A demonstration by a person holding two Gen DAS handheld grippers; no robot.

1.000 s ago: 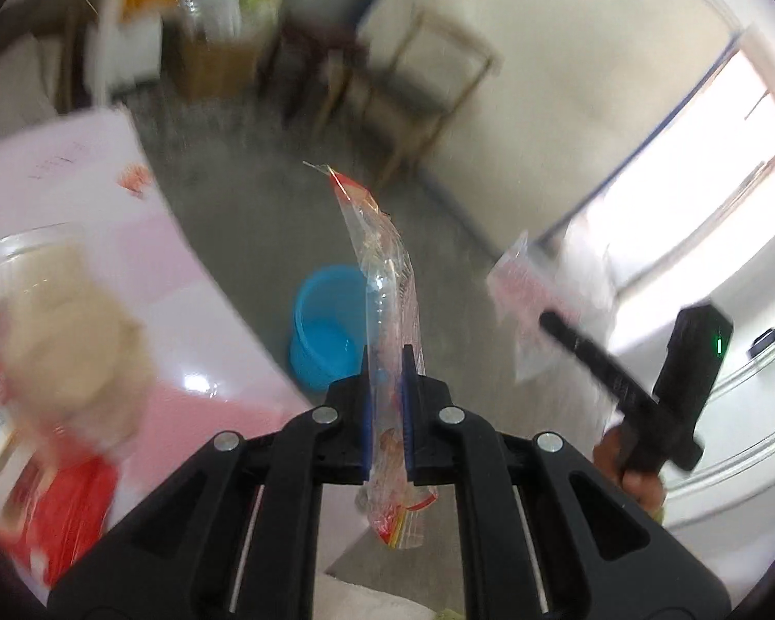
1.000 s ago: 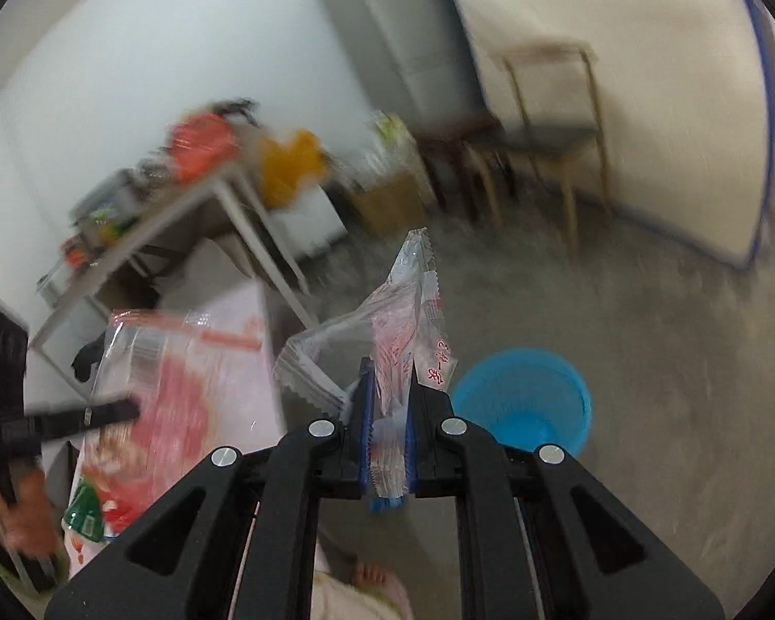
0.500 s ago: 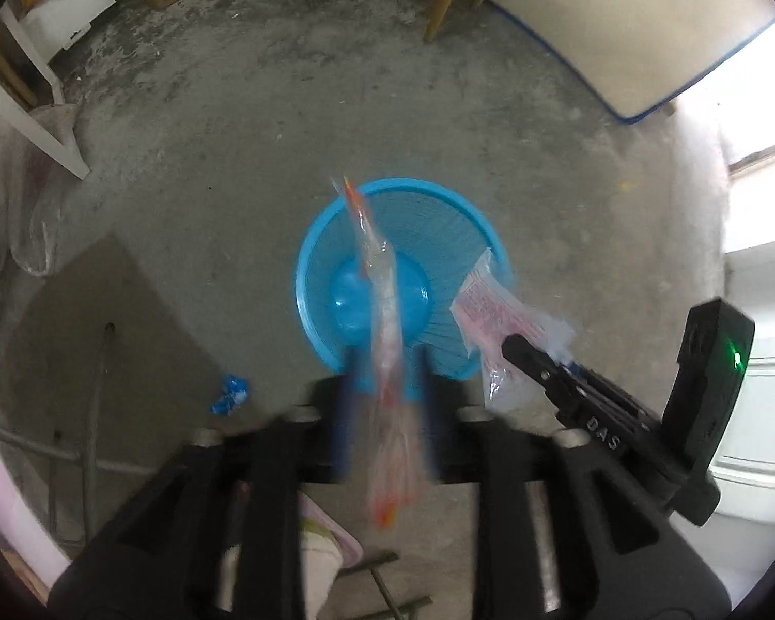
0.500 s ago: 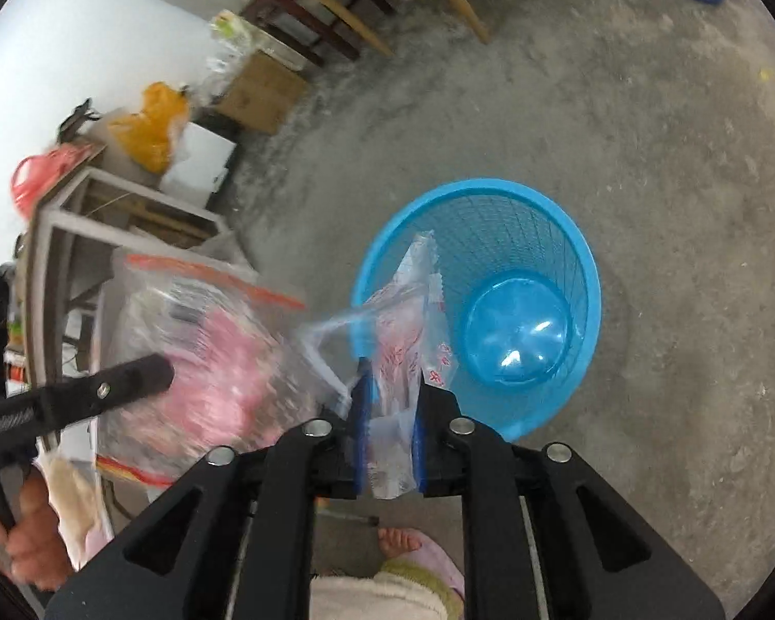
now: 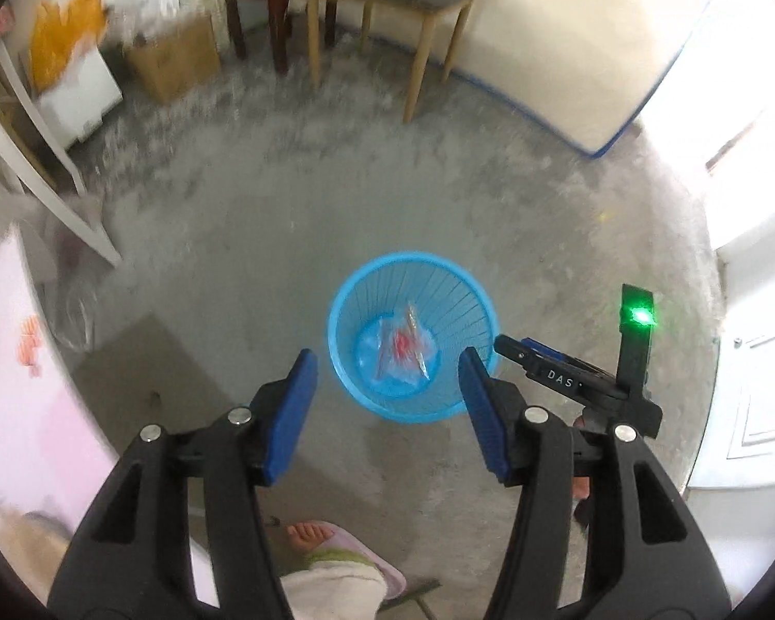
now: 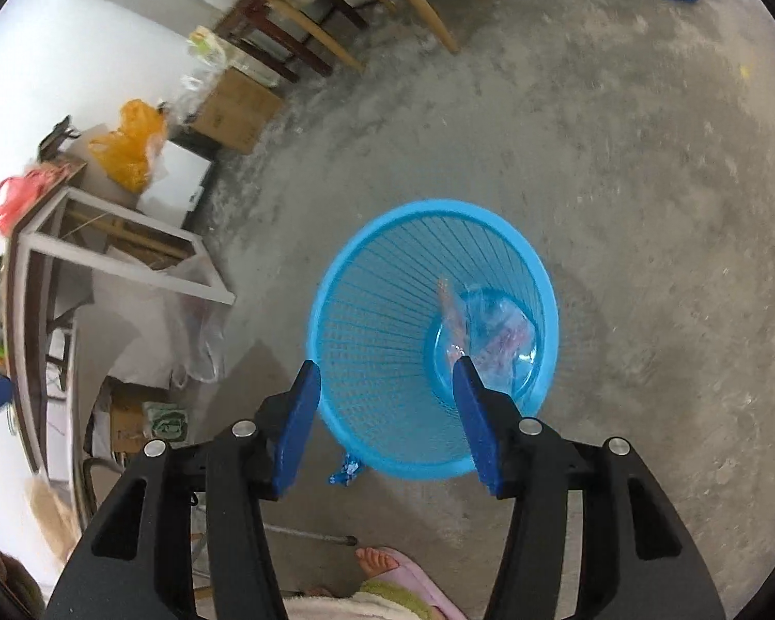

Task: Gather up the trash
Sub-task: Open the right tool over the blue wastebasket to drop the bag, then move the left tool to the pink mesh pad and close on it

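A blue plastic waste basket (image 5: 454,305) stands on the concrete floor; it also shows in the right wrist view (image 6: 367,310). Clear plastic wrappers with red print (image 5: 403,351) lie at its bottom, also in the right wrist view (image 6: 496,330). My left gripper (image 5: 387,392) is open and empty, above the basket's near side. My right gripper (image 6: 385,403) is open and empty, directly above the basket. The right gripper's black body (image 5: 584,382) shows to the right of the basket in the left wrist view.
A small blue wrapper (image 6: 346,470) lies on the floor by the basket. A wooden chair (image 5: 387,10), a cardboard box (image 5: 173,59) and a white table frame (image 6: 113,258) stand around. A pink table edge (image 5: 5,361) is at left. A slippered foot (image 5: 336,547) is below.
Both grippers have opened and let go of their wrappers, which now lie at the bottom of the blue basket. The left view has pulled back from the basket.
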